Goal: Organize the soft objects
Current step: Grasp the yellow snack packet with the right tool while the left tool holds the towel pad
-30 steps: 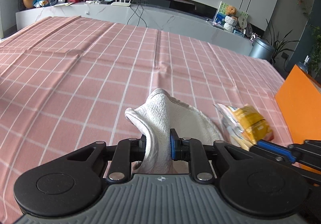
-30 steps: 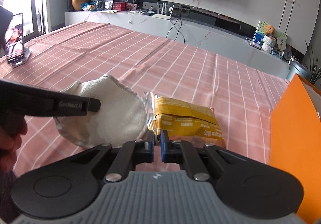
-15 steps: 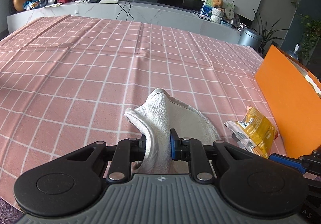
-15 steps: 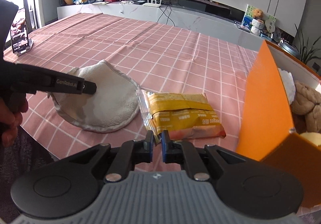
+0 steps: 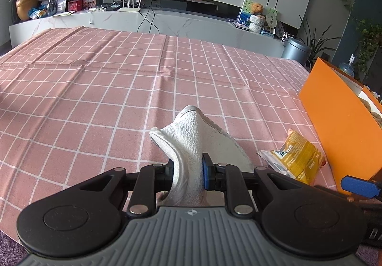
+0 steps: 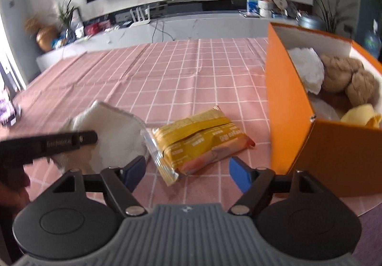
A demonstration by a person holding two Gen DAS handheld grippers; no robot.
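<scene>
Cloth (image 5: 191, 144), white and terry, is being pinched by the left gripper (image 5: 188, 174) above the desk (image 5: 95, 99). The snack packet (image 6: 198, 137) is lying just beside it at three o'clock. The right gripper (image 6: 188, 171) has just been opening, nothing between its fingers. Carrying the cloth over the orange box (image 6: 334, 151) wall before releasing seems wise. Only the right wrist view is showing the box's contents.

Right gripper (image 6: 187, 171) fingers just opening, yellow packet (image 6: 200, 137) beyond

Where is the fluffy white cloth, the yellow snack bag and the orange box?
white cloth (image 5: 191, 144), left wrist view, its bunched middle.
yellow snack packet (image 6: 198, 139), right wrist view, the wrapper's middle.
orange box (image 6: 286, 111), right wrist view, its near outer wall.
</scene>
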